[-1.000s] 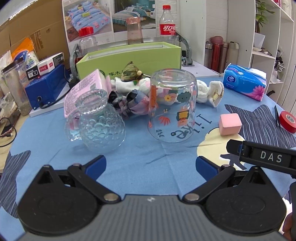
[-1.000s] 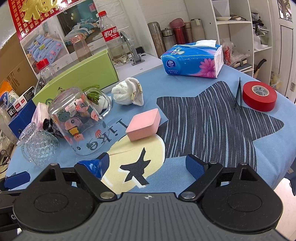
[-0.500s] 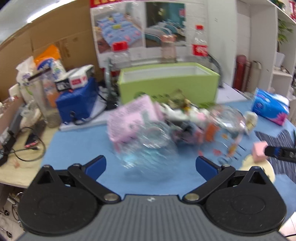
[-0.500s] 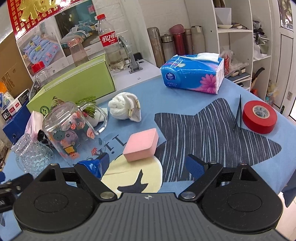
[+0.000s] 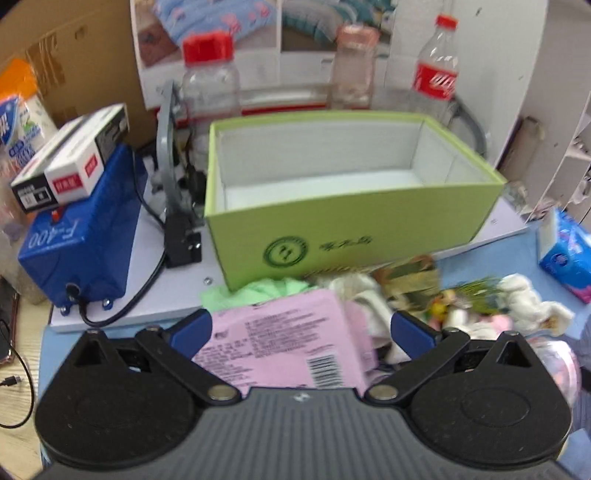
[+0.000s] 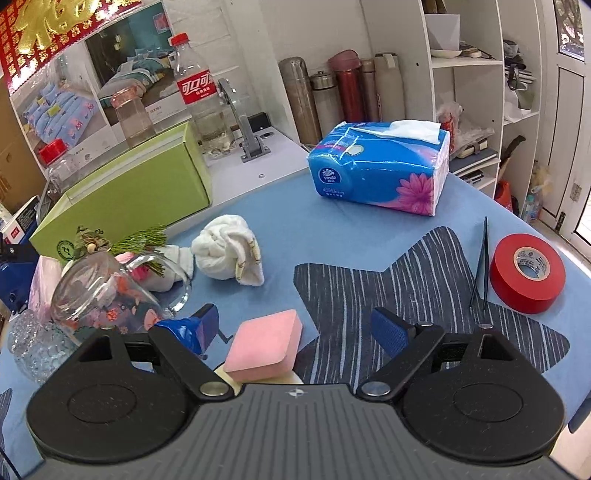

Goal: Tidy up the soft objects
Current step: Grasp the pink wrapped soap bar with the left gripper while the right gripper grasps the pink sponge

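Pink sponge (image 6: pixel 263 341) | between spread right tool (image 6: pixel 295 330) fingers | light, compressible; grip flat sides | left tool (image 5: pixel 300 328) spread over pink packet (image 5: pixel 286 349)

Blue machine (image 5: pixel 79 240): white marking "F-400" on its sloped front, left wrist view.
Cola bottle (image 6: pixel 197 92): red label with white Chinese script reading 可口可乐, right wrist view; the same label is blurred in the left wrist view.
Tissue pack (image 6: pixel 380 168): "vinda" in white inside a round blue emblem on its end face; smaller print beneath too small to read.
Green box (image 5: pixel 351 206): round dark-green stamp and a short line of Chinese characters on the front wall, blurred, not legible.
Pink packet (image 5: pixel 288 347): barcode and lines of fine print, not legible.
Red tape roll (image 6: pixel 526 273): printing on the inner core, too small to read.
Red wall hanging (image 6: pixel 48 26): large gold Chinese characters, cut off by the frame edge.
Small white carton (image 5: pixel 70 170): red label patches with text, illegible.
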The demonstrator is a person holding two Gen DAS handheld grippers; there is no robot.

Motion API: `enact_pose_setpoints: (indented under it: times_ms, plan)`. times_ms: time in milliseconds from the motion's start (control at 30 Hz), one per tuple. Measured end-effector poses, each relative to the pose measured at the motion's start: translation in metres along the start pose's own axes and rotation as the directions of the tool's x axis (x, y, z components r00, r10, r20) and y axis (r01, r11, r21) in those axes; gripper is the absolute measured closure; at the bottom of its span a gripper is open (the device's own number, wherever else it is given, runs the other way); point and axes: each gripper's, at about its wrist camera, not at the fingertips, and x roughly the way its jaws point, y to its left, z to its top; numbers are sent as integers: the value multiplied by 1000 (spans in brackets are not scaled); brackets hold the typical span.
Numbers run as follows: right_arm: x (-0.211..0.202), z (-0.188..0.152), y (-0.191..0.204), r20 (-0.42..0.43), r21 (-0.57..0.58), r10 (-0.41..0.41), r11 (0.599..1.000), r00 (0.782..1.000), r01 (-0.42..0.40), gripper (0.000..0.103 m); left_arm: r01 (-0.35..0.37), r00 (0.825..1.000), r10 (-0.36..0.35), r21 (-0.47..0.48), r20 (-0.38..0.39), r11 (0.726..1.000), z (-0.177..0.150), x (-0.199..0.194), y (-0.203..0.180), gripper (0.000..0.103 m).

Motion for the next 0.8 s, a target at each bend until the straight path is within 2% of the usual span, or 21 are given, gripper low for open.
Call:
enact_pose_setpoints:
  times_ms: [67, 233, 333, 400, 467, 533, 633, 733, 800]
  plan:
    - [4, 3, -3, -6, 10, -12, 1000, 1000, 12, 27, -62, 998, 62, -9, -9, 998, -7, 6, 12, 1]
    - [11, 7, -9, -17, 9, -26, 1000, 1000, 26, 27, -132, 990, 127, -91, -57, 987, -45, 1, 62, 1]
    - [13, 4, -14, -34, -6, -36, 999, 999, 36, 27, -217, 974, 209, -99, -87, 971, -75, -6, 83, 1]
    - [14, 1, -18, -46, -15, -54, 998, 997, 53, 27, -242, 969, 233, -121, -84, 963, -94, -16, 94, 1]
    - [10, -4, -20, -51, -30, -65, 998, 997, 64, 27, -217, 976, 212, -176, -48, 960, -107, -33, 102, 1]
    - [4, -9, -19, -56, -66, -72, 995, 996, 68, 27, -159, 985, 170, -239, 26, 958, -114, -51, 107, 1]
    - [-4, -14, -13, -42, -123, -85, 989, 995, 79, 27, -95, 989, 124, -293, 80, 951, -112, -61, 109, 1]
    - [-5, -12, -6, -20, -146, -71, 987, 997, 67, 27, -107, 987, 137, -283, 87, 953, -105, -60, 108, 1]
    - [-3, -9, 0, -20, -150, -31, 988, 999, 28, 27, -126, 984, 157, -284, 87, 950, -102, -58, 108, 1]
